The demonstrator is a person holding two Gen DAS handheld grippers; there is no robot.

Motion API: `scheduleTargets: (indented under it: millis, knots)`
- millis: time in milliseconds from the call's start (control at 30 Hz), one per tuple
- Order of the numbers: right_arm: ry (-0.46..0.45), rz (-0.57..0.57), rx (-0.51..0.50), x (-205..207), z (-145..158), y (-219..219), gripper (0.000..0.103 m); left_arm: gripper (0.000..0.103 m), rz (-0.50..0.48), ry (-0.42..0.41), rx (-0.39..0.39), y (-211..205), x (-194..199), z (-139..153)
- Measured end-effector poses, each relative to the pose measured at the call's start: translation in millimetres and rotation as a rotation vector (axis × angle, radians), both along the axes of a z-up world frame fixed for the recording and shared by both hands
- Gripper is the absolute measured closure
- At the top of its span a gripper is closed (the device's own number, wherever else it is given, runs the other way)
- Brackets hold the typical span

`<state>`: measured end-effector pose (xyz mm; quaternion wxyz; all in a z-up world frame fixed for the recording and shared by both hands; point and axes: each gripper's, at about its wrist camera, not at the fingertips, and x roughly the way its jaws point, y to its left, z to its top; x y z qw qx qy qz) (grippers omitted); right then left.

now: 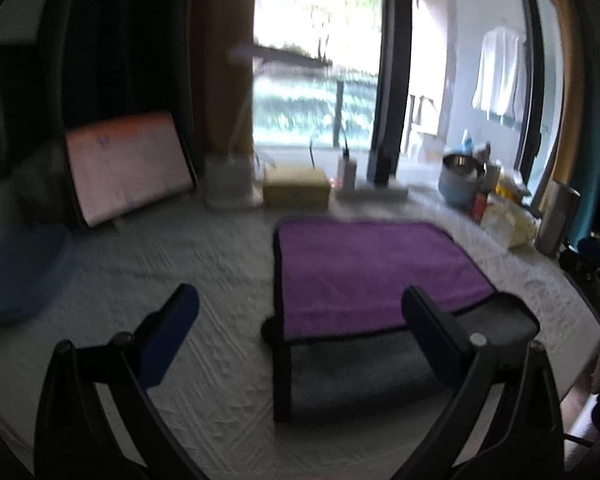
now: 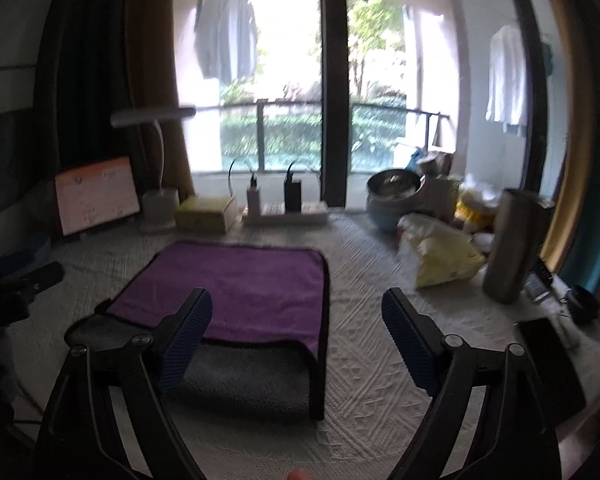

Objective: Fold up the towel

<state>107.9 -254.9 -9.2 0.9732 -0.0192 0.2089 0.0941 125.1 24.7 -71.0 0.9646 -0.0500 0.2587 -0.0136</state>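
A towel (image 1: pixel 364 272) lies on the white textured tablecloth. It is purple on top with a grey underside and black trim, and its far part is folded over toward me, leaving a grey strip at the near edge. It also shows in the right wrist view (image 2: pixel 236 288). My left gripper (image 1: pixel 300 320) is open and empty above the cloth, its right finger over the towel's near right corner. My right gripper (image 2: pixel 298 320) is open and empty, its left finger over the towel's near edge.
A tablet (image 1: pixel 128 164), lamp base (image 1: pixel 232 184) and yellow box (image 1: pixel 296 186) stand at the back. Bowls (image 2: pixel 392 200), a yellow bag (image 2: pixel 440 256) and a steel tumbler (image 2: pixel 512 244) crowd the right. A dark phone (image 2: pixel 548 356) lies at the right edge.
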Motion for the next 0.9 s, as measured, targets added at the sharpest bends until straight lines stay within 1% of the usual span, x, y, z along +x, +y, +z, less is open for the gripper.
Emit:
scheduleTargets:
  millis: [33,100,200,333,367,400,433,467,500,533,600,633,667,733,867,900]
  knots:
    - [0.022,0.01,0.001,5,-4,0,0.02,0.001,0.0,0.025,-0.007,2,6,-5]
    - [0.075,0.029,0.008,18,-12,-1,0.021,0.001,0.005,0.055,-0.003,3,14,-13]
    - [0.183,0.068,-0.008,40,-31,0,0.024,0.001,-0.005,0.096,-0.018,6,22,-21]
    - [0.265,0.078,0.001,58,-48,-3,0.026,0.002,-0.025,0.179,-0.04,7,34,-34]
    - [0.277,0.08,0.008,60,-50,-4,0.026,0.007,-0.035,0.201,-0.052,7,36,-38]
    - [0.288,0.081,0.016,62,-52,-5,0.026,0.016,-0.043,0.221,-0.062,7,38,-42]
    - [0.292,0.08,0.016,64,-54,-5,0.026,0.019,-0.048,0.237,-0.068,7,40,-44]
    - [0.296,0.081,0.015,65,-55,-5,0.026,0.024,-0.056,0.258,-0.07,6,42,-49]
    - [0.302,0.081,0.013,67,-57,-4,0.026,0.031,-0.061,0.277,-0.069,5,44,-52]
    - [0.309,0.082,0.013,68,-58,-4,0.027,0.035,-0.067,0.294,-0.073,4,45,-55]
    - [0.324,0.086,0.014,71,-61,-3,0.035,0.045,-0.075,0.319,-0.083,4,46,-59]
    - [0.334,0.085,0.011,73,-63,-2,0.039,0.047,-0.075,0.324,-0.082,4,47,-59]
    - [0.34,0.083,0.01,73,-64,-2,0.04,0.05,-0.076,0.332,-0.076,3,47,-61]
    - [0.346,0.083,0.011,74,-65,-3,0.041,0.052,-0.084,0.342,-0.061,1,47,-62]
    - [0.359,0.089,0.003,76,-68,-1,0.044,0.053,-0.101,0.326,0.045,-12,43,-62]
    - [0.364,0.093,-0.003,77,-69,0,0.045,0.055,-0.102,0.321,0.06,-14,42,-62]
